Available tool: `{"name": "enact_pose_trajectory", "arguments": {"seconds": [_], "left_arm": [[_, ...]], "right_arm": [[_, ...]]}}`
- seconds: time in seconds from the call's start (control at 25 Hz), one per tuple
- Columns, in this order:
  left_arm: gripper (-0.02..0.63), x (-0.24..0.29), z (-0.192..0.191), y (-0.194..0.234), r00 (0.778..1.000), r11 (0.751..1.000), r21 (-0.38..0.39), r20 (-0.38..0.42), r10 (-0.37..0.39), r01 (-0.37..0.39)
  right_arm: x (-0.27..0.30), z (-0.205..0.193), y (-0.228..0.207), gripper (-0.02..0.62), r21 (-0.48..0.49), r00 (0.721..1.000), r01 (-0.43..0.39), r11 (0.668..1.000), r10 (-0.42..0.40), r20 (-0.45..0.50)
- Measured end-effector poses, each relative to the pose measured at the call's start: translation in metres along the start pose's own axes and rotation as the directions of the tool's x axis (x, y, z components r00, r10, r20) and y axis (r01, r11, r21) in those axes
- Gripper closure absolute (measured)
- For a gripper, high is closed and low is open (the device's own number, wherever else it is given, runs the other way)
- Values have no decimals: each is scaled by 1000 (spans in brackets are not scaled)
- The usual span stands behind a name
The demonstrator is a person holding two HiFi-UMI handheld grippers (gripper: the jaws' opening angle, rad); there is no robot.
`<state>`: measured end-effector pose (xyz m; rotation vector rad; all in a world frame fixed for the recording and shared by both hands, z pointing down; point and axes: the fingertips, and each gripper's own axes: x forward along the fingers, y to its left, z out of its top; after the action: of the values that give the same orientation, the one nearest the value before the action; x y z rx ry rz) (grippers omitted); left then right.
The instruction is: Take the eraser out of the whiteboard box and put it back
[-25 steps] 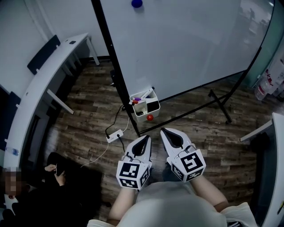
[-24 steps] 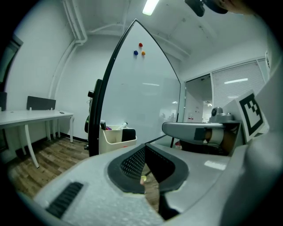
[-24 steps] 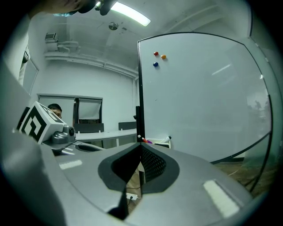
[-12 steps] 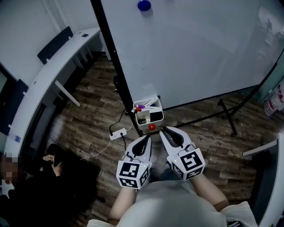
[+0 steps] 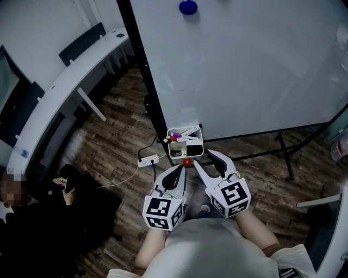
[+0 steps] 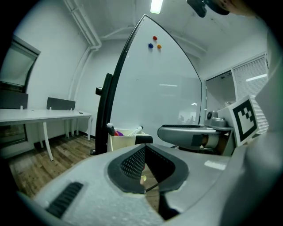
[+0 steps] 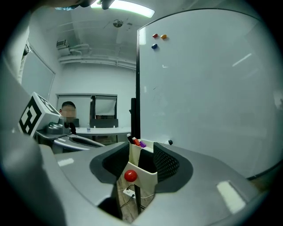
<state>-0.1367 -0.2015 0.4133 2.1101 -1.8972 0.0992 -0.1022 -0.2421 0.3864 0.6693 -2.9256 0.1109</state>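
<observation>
Looking down from my head, I see my two grippers side by side in front of me. My left gripper [image 5: 175,172] is closed and has nothing in it. In the left gripper view its two jaws meet at the tip. My right gripper [image 5: 216,158] is opening its jaws. In the right gripper view the box [image 7: 144,175] shows in the gap between them. The pads do not touch it, so this gripper holds nothing too.

The box hangs at the bottom edge of the board [image 5: 261,65], near its left corner, right by the black post. The eraser [image 5: 194,147] is in the right side of the box. Only the head view looks into the box from above and shows it well. The right gripper view sees the box from the front.

I count one box and one eraser. One red magnet [image 5: 186,162] sticks on the front of the box. The head view shows just one blue magnet [image 5: 188,7] near the top edge of the board. Both gripper views show three there: red, blue and orange. Pens [image 5: 182,132] stand in the back of the box, and the right gripper view shows three tops.

One white power strip [image 5: 148,160] lies on the floor left of the box. One person [image 5: 54,222] sits by the long white desk [image 5: 70,81].
</observation>
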Motion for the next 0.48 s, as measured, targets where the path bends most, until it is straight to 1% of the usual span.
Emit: {"name": "enact_pose_trajectory", "arguments": {"seconds": [0.2,0.48], "left_arm": [[604,10,1,5,999,999,-12,9,47,-47],[604,18,3,14,992,992,-34,24,120,-120]], "right_arm": [[13,-3,-13,388,-12,999,-37,999,37,-3],[30,-7,-18,333,-36,993,-118,992,117,-19]]}}
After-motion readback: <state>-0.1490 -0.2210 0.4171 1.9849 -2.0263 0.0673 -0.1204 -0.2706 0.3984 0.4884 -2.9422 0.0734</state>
